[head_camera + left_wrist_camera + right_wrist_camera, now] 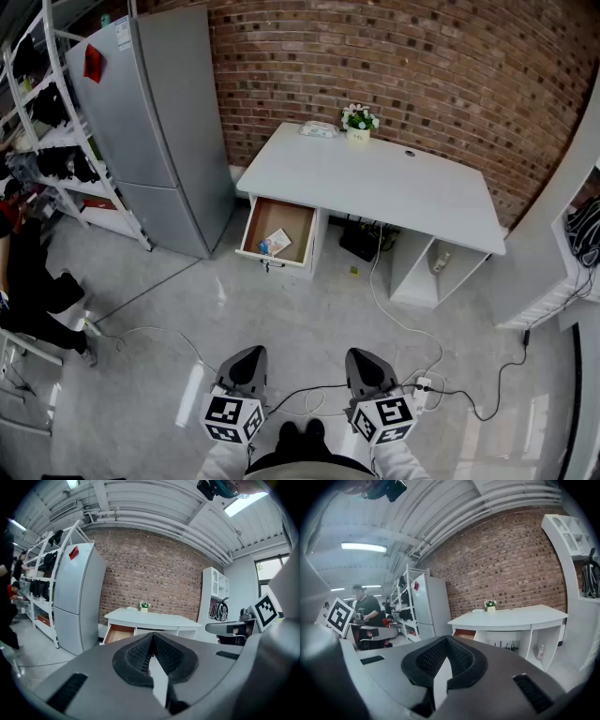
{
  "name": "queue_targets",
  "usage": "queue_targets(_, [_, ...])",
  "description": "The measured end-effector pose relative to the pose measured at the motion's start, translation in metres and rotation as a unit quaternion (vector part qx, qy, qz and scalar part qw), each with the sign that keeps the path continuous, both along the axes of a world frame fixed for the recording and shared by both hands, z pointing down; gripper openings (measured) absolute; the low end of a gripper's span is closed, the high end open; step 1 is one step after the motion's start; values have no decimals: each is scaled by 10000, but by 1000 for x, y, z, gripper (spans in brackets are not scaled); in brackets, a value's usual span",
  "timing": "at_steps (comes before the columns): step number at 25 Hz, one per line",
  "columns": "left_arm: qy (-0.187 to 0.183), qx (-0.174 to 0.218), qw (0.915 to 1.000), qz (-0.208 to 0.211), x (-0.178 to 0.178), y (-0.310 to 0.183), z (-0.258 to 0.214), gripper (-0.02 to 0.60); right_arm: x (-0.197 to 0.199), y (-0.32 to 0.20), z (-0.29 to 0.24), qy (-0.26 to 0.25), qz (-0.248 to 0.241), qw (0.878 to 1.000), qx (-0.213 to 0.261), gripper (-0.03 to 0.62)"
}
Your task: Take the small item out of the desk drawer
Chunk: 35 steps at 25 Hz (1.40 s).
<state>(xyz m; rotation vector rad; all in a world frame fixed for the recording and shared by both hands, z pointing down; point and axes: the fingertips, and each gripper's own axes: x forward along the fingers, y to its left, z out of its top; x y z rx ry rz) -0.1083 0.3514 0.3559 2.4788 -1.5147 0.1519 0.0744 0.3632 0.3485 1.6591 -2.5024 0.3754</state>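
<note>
A white desk [375, 183] stands against the brick wall, and its left drawer [277, 232] is pulled open. Small items [273, 246] lie in the drawer's wooden bottom, one blue and one tan. My left gripper [246, 367] and right gripper [369, 371] hang low near my body, well short of the desk. Both are shut with nothing between the jaws. In the left gripper view the desk [154, 619] and open drawer [117, 633] lie straight ahead beyond the closed left gripper [152, 637]. The right gripper view shows the desk [511, 618] past the closed right gripper [447, 641].
A grey fridge [164, 122] stands left of the desk, with a rack of shelves [56, 131] further left. A person in black [28, 281] is at the left edge. A flower pot [358, 120] sits on the desk's back edge. Cables and a power strip [422, 386] lie on the floor.
</note>
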Motion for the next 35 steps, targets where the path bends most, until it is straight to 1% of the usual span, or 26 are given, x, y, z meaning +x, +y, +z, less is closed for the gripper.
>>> queue_targets(3, [28, 74, 10000, -43, 5, 0, -7, 15, 9, 3, -7, -72, 64, 9999, 130, 25])
queue_targets(7, [45, 299, 9995, -47, 12, -2, -27, 15, 19, 1, -25, -30, 7, 9993, 366, 25])
queue_targets(10, [32, 426, 9991, -55, 18, -6, -36, 15, 28, -4, -34, -15, -52, 9990, 451, 25])
queue_targets(18, [35, 493, 9988, -60, 32, -25, -39, 15, 33, -19, -41, -21, -231, 9982, 560, 26])
queue_targets(22, [-133, 461, 9987, -177, 33, -30, -37, 15, 39, -21, -43, -199, -234, 9980, 558, 26])
queue_targets(25, [-216, 479, 9984, -191, 33, -35, -39, 20, 43, -22, -44, -239, -250, 9977, 578, 26])
queue_targets(28, [-297, 485, 9982, -168, 34, -41, -38, 57, 43, -26, -41, -257, -284, 9977, 557, 26])
queue_targets(32, [-352, 468, 9982, -151, 38, -53, -36, 122, 46, -37, -39, -317, -304, 9978, 505, 26])
queue_targets(35, [-401, 447, 9981, -123, 41, -68, -32, 149, 53, -53, -37, -347, -216, 9979, 494, 26])
